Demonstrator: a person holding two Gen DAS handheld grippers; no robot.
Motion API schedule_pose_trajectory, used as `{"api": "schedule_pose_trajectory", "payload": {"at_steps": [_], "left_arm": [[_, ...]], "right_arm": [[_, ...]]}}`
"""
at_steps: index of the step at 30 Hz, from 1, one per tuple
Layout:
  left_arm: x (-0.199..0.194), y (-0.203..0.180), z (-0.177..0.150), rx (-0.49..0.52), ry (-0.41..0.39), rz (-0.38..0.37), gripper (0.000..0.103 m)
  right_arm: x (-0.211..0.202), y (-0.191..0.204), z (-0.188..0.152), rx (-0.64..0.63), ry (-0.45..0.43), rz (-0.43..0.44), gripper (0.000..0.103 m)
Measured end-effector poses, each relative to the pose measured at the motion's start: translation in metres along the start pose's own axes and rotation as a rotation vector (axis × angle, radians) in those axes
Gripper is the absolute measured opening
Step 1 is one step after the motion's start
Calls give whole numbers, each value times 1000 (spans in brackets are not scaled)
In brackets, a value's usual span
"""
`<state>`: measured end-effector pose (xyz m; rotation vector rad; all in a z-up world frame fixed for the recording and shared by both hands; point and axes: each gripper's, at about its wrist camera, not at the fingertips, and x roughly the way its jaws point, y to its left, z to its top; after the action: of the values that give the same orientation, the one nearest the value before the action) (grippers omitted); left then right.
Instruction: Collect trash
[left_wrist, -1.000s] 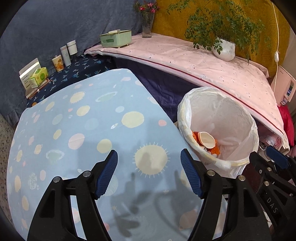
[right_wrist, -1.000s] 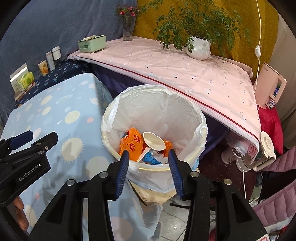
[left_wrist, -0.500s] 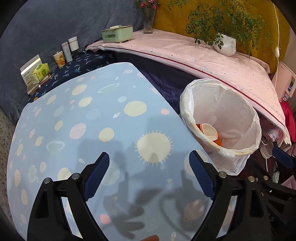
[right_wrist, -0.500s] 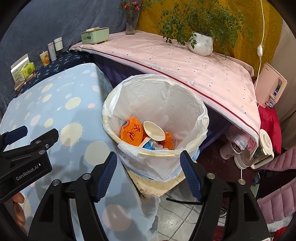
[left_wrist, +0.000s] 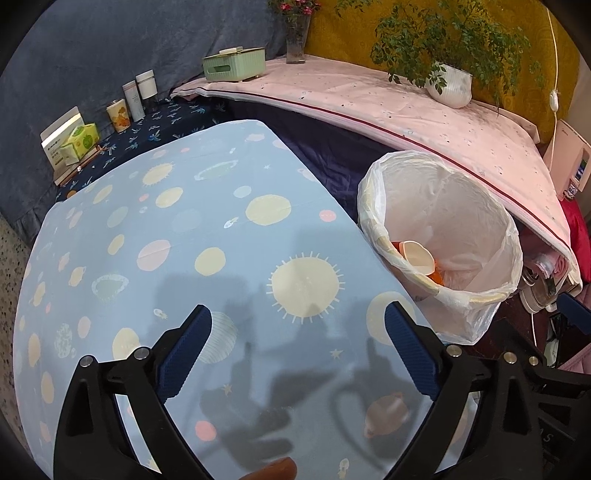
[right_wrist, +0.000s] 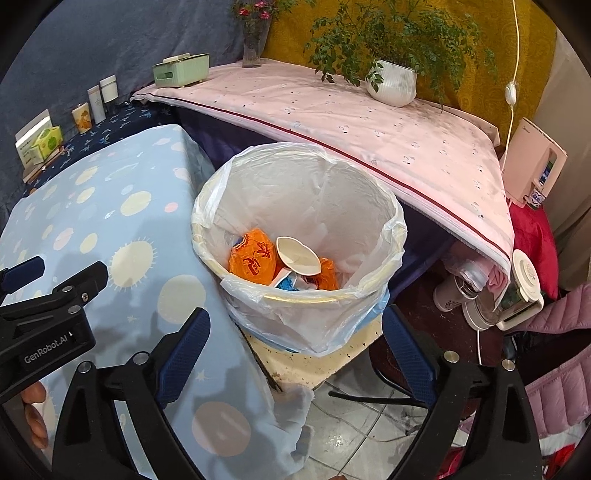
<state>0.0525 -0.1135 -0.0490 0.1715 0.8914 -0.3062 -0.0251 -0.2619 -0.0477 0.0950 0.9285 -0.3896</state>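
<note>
A trash bin (right_wrist: 373, 206) lined with a white plastic bag stands beside the blue patterned table (left_wrist: 177, 229). Inside lie an orange wrapper (right_wrist: 253, 256), a white paper cup (right_wrist: 297, 254) and other scraps. The bin also shows in the left wrist view (left_wrist: 480, 206), right of the table. My right gripper (right_wrist: 295, 354) is open and empty, in front of the bin's near side. My left gripper (left_wrist: 299, 350) is open and empty above the table; its body shows in the right wrist view (right_wrist: 48, 314).
A pink-covered shelf (right_wrist: 369, 118) with a potted plant (right_wrist: 393, 83), a vase (right_wrist: 253, 44) and a green tissue box (right_wrist: 181, 70) runs behind the bin. Small boxes and jars (left_wrist: 125, 103) line the back left. Kettle and clutter (right_wrist: 517, 291) sit on the floor right.
Both grippers opened wider and drew back from the table and bin. The bin's contents have not moved.
</note>
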Motion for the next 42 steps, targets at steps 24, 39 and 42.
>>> {"api": "schedule_pose_trajectory", "payload": {"at_steps": [24,39,42], "left_arm": [[-2,-6,-2,-8,-1,14,90],[-7,-13,-2,9,-15,12,90],[-7,-14,-2,10,-15,12,90]], "right_arm": [[-2,-2,1,7,-12,-22,90],[-4,-6,-1,18,-16,-28,90],[-4,-6,-1,18,-15,-28,90]]}}
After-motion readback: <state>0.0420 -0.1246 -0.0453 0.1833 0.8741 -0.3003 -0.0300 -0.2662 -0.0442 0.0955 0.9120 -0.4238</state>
